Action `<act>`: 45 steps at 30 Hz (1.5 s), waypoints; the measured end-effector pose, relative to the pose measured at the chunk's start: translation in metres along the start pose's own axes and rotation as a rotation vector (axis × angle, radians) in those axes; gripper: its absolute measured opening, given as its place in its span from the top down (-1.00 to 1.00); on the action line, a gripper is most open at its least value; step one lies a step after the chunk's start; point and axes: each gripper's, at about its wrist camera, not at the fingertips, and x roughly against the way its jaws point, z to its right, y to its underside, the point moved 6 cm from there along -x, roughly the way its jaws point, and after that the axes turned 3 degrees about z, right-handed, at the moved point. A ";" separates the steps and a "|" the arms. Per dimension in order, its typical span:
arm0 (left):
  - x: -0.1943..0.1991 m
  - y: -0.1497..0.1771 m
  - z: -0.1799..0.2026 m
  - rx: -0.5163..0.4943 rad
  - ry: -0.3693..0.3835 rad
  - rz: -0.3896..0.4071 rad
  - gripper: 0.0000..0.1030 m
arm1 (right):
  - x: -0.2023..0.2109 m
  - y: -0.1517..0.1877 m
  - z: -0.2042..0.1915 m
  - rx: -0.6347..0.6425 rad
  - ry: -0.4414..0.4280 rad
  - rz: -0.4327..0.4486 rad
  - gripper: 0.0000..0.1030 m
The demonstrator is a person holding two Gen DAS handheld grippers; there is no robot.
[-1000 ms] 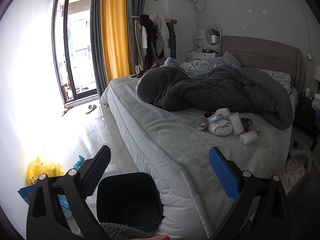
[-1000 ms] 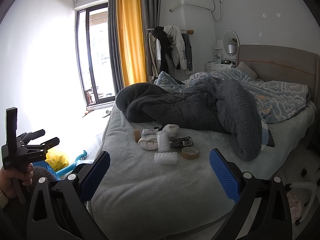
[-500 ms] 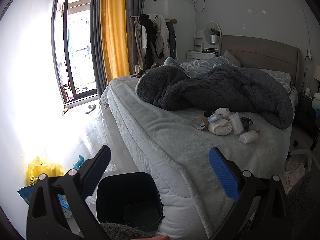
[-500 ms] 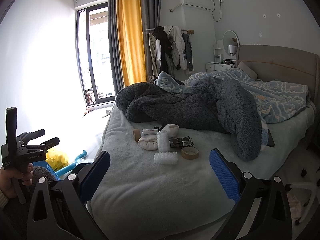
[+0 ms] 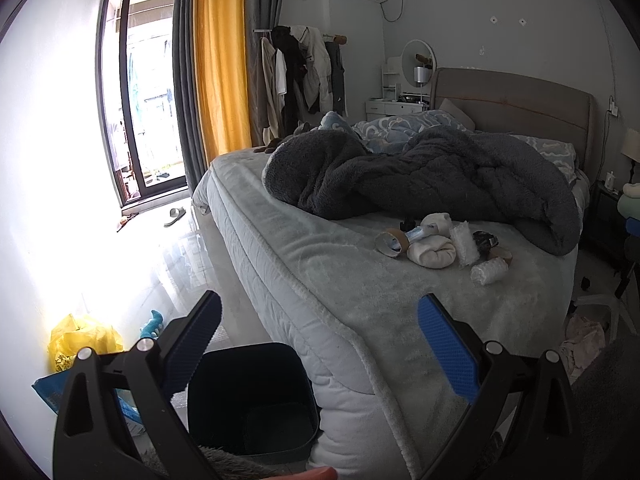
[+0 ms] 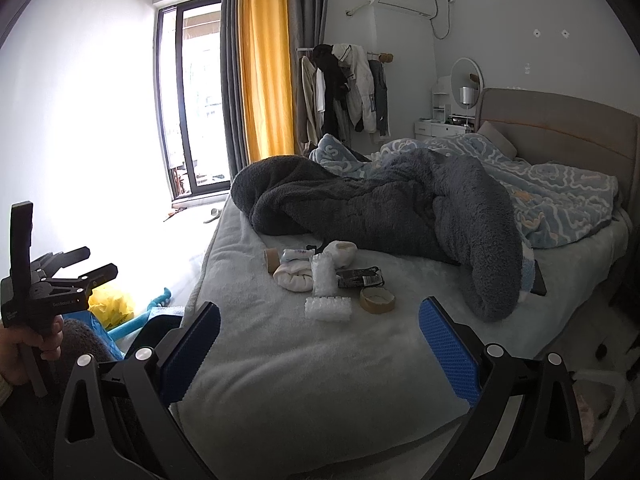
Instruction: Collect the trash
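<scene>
Nothing collected yet, by the look of it: the dark blue plastic bin (image 5: 252, 396) on the floor by the bed corner looks empty. Left gripper (image 5: 320, 344) and right gripper (image 6: 320, 344) both have jaws spread, holding nothing. The trash sits untouched mid-bed: bubble-wrap rolls (image 6: 328, 309), brown tape ring (image 6: 377, 300), cardboard tube (image 6: 272, 260), black wrapper (image 6: 360, 278). All of it left to do.

The bin (image 5: 248, 396) is partly covered by the left gripper's finger; print on the black packet (image 6: 360, 279) is unreadable.
</scene>
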 end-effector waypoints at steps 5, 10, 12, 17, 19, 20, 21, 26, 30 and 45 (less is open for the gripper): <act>-0.005 -0.002 0.008 -0.003 0.051 -0.002 -0.94 | 0.004 -0.005 0.004 -0.029 0.020 -0.002 -0.94; -0.017 -0.009 0.018 0.019 0.107 -0.009 -0.94 | -0.004 -0.003 0.006 -0.028 0.016 -0.013 -0.94; -0.021 -0.010 0.024 0.005 0.122 0.002 -0.94 | -0.011 -0.001 0.008 -0.031 0.007 -0.019 -0.94; -0.035 -0.011 0.039 -0.014 0.171 0.004 -0.94 | -0.035 -0.001 0.019 -0.037 0.008 -0.043 -0.94; -0.040 -0.010 0.043 -0.004 0.195 0.001 -0.94 | -0.045 0.000 0.023 -0.031 0.004 -0.053 -0.94; -0.043 -0.011 0.045 0.003 0.205 -0.001 -0.94 | -0.051 0.002 0.025 -0.024 0.003 -0.064 -0.94; -0.046 -0.011 0.046 0.011 0.213 -0.003 -0.93 | -0.057 0.004 0.026 -0.015 0.002 -0.075 -0.94; -0.062 -0.012 0.058 0.028 0.254 -0.019 -0.91 | -0.083 0.012 0.035 0.003 -0.006 -0.124 -0.94; -0.080 -0.008 0.070 0.058 0.297 -0.069 -0.90 | -0.099 0.016 0.043 0.002 -0.026 -0.155 -0.90; -0.128 -0.013 0.117 0.121 0.439 -0.131 -0.63 | -0.152 0.042 0.031 0.045 -0.135 -0.247 -0.78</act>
